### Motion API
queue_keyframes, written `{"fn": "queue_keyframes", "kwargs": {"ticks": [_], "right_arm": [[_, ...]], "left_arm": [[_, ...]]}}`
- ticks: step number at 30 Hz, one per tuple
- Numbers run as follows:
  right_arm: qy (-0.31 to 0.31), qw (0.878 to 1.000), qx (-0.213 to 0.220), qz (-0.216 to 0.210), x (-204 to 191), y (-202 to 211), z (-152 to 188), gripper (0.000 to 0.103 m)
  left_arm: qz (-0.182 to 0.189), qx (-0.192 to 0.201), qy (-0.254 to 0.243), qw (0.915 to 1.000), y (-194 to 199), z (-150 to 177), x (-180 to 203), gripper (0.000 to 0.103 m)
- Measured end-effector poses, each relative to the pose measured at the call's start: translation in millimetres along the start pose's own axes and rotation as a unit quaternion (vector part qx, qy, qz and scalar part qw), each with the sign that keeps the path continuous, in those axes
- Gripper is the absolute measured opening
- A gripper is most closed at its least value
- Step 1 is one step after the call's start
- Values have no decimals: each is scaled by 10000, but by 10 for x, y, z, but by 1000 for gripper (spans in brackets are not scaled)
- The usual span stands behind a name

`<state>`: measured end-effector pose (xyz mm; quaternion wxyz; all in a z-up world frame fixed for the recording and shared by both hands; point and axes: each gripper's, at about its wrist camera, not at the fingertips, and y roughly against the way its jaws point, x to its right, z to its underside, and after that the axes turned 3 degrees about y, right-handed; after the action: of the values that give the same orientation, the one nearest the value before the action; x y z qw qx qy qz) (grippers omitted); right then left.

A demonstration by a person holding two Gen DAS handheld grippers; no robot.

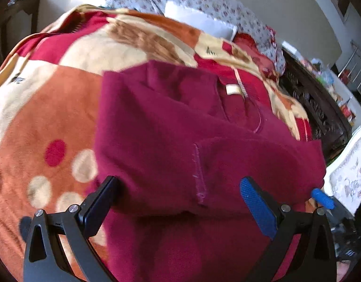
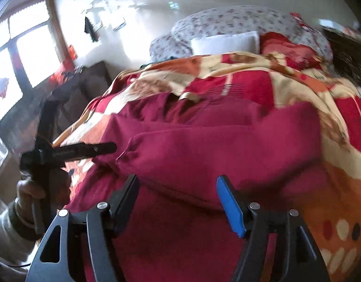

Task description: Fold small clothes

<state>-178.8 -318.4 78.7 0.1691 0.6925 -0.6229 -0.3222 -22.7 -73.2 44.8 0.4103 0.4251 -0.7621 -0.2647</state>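
Both claws, left claw (image 1: 180, 202) and right claw (image 2: 178, 202), stand agape over maroon garment (image 1: 180, 122) (bottom fold doubled up) on bed blanket (image 1: 51, 94), apparently released to set the crease.

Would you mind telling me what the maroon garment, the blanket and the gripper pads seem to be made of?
Maroon garment: apparently soft matte knit or fleece; it drapes in rounded folds with a stitched seam.
Blanket: likely plush fleece; fuzzy, slightly sheeny printed surface.
Left gripper pads: probably ribbed blue rubber or plastic; fine grooves show.
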Motion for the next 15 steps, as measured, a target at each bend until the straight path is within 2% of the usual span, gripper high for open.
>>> {"fn": "queue_keyframes", "kwargs": {"ticks": [4, 5, 6, 9, 11, 13, 15], "right_arm": [[-459, 9988, 161, -48, 246, 172, 85, 73], [-537, 9984, 190, -54, 286, 208, 96, 73], [-606, 9979, 214, -47, 324, 230, 104, 73], [-757, 9967, 268, -68, 399, 288, 124, 73], [-783, 9964, 312, -37, 424, 330, 122, 73], [-762, 9964, 365, 8, 429, 391, 115, 73], [-742, 9962, 445, 56, 435, 478, 102, 73]], "left_arm": [[-296, 12, -475, 9984, -166, -19, 241, 102], [-333, 11, -554, 9979, -199, -20, 294, 95], [-393, 30, -641, 9972, -222, -17, 345, 83], [-525, -61, -979, 9938, -339, -20, 517, 60], [-495, -234, -1008, 9934, -446, -15, 563, 51], [-559, -189, -999, 9932, -463, -17, 585, 46], [-657, -152, -1040, 9923, -382, -53, 591, 6]]}}
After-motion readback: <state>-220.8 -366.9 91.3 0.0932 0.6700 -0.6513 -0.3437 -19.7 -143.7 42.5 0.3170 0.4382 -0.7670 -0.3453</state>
